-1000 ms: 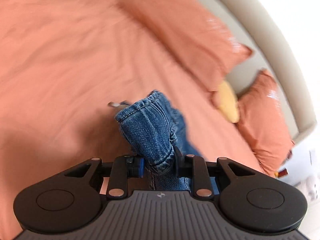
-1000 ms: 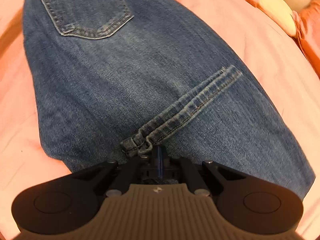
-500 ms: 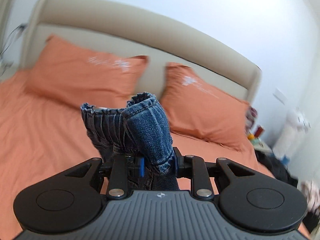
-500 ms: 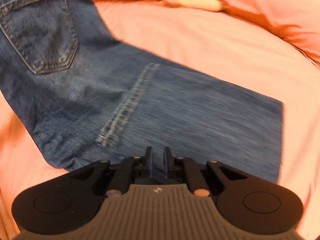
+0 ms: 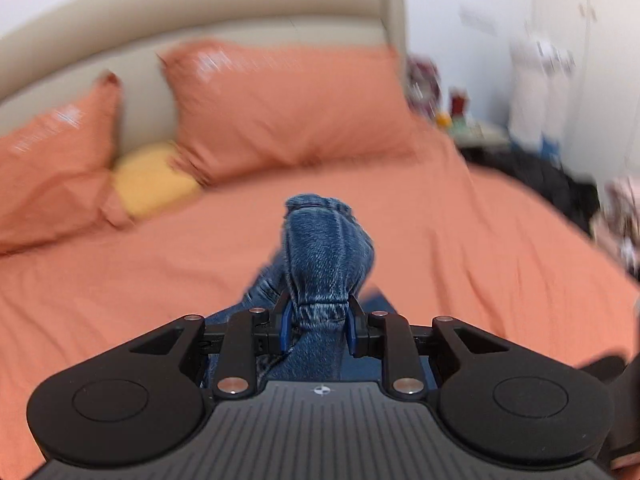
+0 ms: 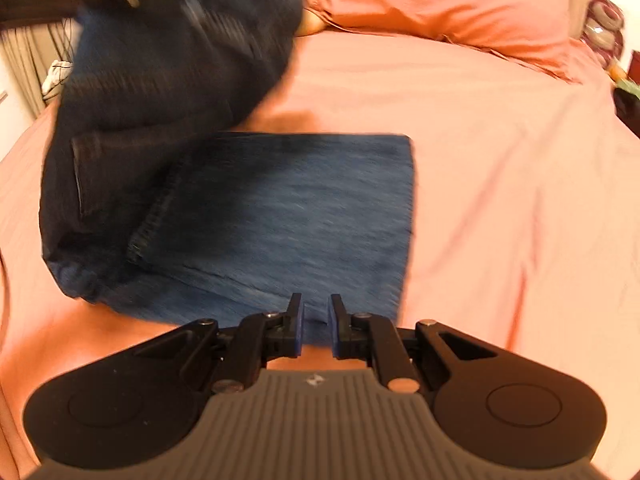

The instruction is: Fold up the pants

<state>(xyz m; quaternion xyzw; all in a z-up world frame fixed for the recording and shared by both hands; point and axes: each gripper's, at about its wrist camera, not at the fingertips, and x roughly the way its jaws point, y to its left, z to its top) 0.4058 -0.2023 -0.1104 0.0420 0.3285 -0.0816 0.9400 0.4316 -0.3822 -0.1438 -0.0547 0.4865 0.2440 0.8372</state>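
Observation:
The blue jeans (image 6: 300, 208) lie partly folded on the orange bedsheet (image 6: 500, 140). One end of them (image 6: 172, 72) is raised and blurred at the upper left of the right wrist view. My left gripper (image 5: 318, 312) is shut on a bunched fold of denim (image 5: 328, 248), which stands up between the pads. More denim hangs below it. My right gripper (image 6: 316, 312) hovers over the near edge of the flat part, its jaws a little apart with nothing between them.
Two orange pillows (image 5: 288, 104) and a yellow cushion (image 5: 152, 180) lean on the beige headboard (image 5: 200, 12). A cluttered nightstand (image 5: 472, 128) and dark items stand off the bed's right side. Bare sheet stretches right of the jeans.
My left gripper swung across the bed with the denim bunch, rolling as it went. My right gripper let go of the hem seam, parted its jaws and drew back; the jeans' far end rose.

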